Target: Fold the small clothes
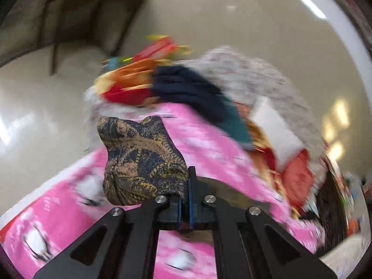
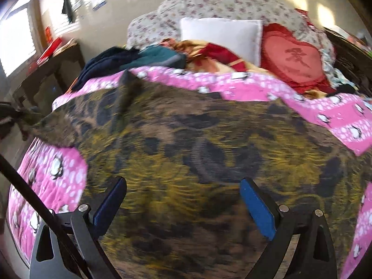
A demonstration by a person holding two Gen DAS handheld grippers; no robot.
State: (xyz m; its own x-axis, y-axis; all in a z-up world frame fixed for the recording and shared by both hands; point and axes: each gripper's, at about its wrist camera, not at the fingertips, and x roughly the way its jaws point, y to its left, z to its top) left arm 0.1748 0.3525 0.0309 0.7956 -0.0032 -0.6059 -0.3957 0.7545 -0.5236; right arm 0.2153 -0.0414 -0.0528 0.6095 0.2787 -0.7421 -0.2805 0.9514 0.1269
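A dark blue and gold patterned garment (image 2: pixel 186 153) lies spread over the pink penguin bedspread (image 2: pixel 255 88). My left gripper (image 1: pixel 186 200) is shut on a bunched corner of this garment (image 1: pixel 141 162) and holds it up above the bedspread (image 1: pixel 58 220). My right gripper (image 2: pixel 183 207) is open, its blue-padded fingers (image 2: pixel 258 211) spread just above the near part of the garment. Both views are blurred by motion.
A pile of clothes, navy (image 2: pixel 104 65) and teal (image 2: pixel 158 58), lies at the far side of the bed. A white pillow (image 2: pixel 220 34) and a red heart cushion (image 2: pixel 295 58) lean on a floral quilt (image 2: pixel 209 4). A dark table (image 2: pixel 46 69) stands at the left.
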